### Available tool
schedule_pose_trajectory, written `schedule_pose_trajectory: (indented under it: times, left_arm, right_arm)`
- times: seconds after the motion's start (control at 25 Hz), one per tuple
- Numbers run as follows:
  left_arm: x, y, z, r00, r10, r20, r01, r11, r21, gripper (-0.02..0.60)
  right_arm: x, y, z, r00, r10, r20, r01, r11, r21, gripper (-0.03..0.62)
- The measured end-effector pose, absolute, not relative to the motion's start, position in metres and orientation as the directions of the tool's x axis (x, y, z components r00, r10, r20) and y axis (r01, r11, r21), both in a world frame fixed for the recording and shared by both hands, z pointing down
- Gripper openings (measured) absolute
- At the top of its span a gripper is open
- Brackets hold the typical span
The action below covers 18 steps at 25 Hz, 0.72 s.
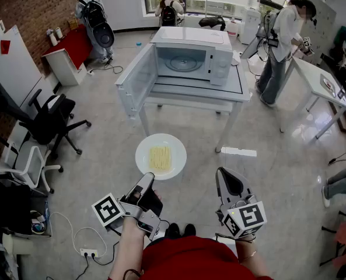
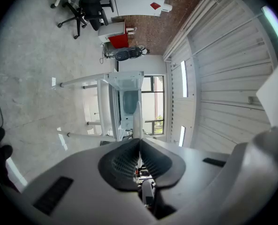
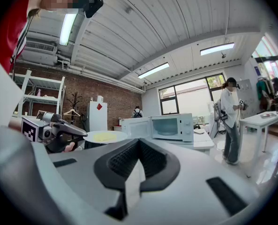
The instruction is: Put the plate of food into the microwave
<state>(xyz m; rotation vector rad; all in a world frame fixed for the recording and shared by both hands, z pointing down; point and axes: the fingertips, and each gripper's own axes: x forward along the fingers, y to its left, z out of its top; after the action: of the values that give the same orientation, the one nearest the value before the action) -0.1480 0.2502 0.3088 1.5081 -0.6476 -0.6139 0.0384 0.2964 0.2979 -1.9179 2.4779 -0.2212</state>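
A white plate (image 1: pixel 174 146) bearing a heap of pale yellow food (image 1: pixel 160 157) is being held level in the air above the grey floor (image 1: pixel 97 156), its near rim being pinched between the almost closed jaws of the left gripper (image 1: pixel 146 178). The right gripper (image 1: pixel 220 171) is being held to the right of the plate, apart from it, with its jaws pressed together on nothing. Ahead of both, a white microwave (image 1: pixel 190 56) is being borne by a white table (image 1: pixel 231 92); its door (image 1: pixel 136 81) is being shown swung wide to the left, the glass turntable (image 1: pixel 184 62) exposed inside. The plate is being held well short of the table, outside the microwave.
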Motion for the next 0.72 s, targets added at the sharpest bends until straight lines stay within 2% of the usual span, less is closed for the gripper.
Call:
schedule_pose_trajectory:
  times: [0.72]
  left_arm:
    - [-0.1395, 0.2489, 0.3085, 0.69, -0.724, 0.004, -0.018, -0.011, 1.0, 0.018]
  right_arm:
    - [0.0439, 0.2946, 0.2963, -0.275, -0.958, 0.083, -0.958, 0.265, -0.107, 0.014]
